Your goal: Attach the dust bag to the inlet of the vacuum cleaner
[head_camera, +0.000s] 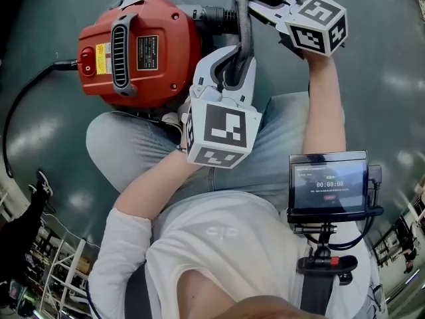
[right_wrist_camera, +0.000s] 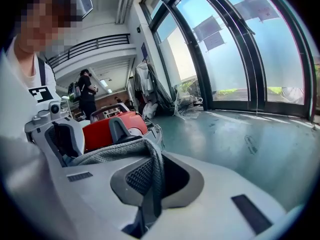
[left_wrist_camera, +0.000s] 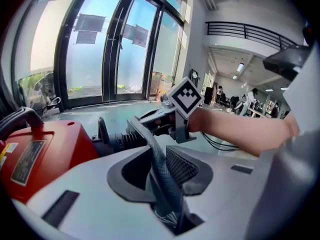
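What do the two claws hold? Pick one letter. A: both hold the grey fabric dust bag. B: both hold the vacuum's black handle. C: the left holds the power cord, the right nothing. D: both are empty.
A: the left claw and the right claw are each shut on the grey fabric dust bag, stretched between them beside the red vacuum cleaner.

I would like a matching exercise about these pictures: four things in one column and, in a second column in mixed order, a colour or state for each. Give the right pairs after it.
Things
1. vacuum cleaner
2. dust bag
3. cable
4. screen

Colour or state
A. clamped by the left hand-held gripper and the right hand-held gripper
B. lit, showing a timer
C. red
D. black

Pairs: 1-C, 2-A, 3-D, 4-B
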